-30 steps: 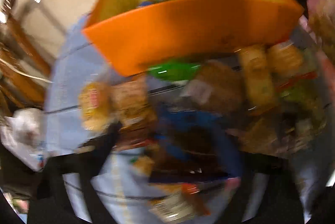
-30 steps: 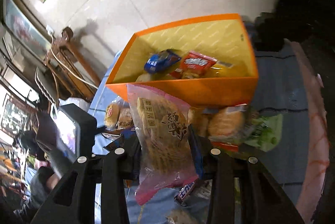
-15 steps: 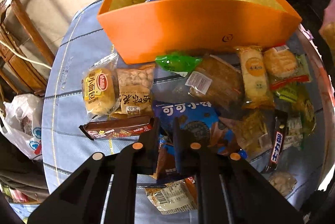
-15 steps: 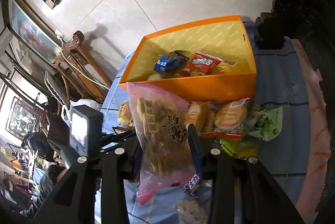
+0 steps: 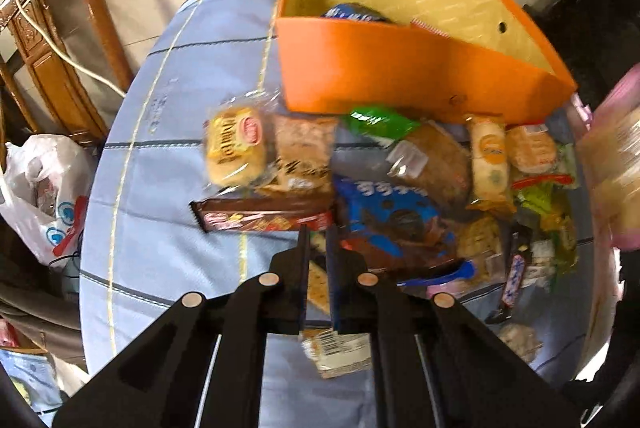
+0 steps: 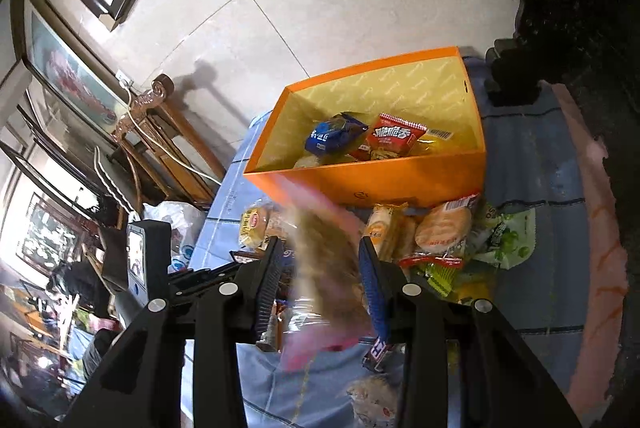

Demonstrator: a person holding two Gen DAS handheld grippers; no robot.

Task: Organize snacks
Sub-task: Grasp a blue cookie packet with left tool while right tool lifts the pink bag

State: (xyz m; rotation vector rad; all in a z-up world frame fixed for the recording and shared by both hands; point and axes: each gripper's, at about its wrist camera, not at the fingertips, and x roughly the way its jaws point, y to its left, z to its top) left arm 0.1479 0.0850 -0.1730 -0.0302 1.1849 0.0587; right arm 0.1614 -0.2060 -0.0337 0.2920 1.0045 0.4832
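An orange box [image 5: 400, 76] with a yellow inside stands at the far side of the blue-clothed table [image 5: 168, 156]; it also shows in the right wrist view [image 6: 372, 180], with a blue packet [image 6: 334, 134] and a red packet [image 6: 394, 138] inside. Several loose snack packets [image 5: 392, 180] lie in front of it. My right gripper [image 6: 320, 260] is shut on a blurred pink-edged cracker bag [image 6: 328, 268], held above the pile. My left gripper [image 5: 316, 240] is nearly shut and empty, above a brown bar [image 5: 264, 214] and a blue cookie packet [image 5: 392, 212].
A carved wooden chair [image 5: 68, 40] with a white cable stands left of the table. A white plastic bag [image 5: 44, 188] sits below it. A dark cabinet [image 6: 560, 8] is at the far right. A pink cloth edge [image 6: 596, 228] borders the table's right side.
The cracker bag in my right gripper has become blurred and swings. My left gripper has swung left and lifted, so the box now sits to the right in its view.
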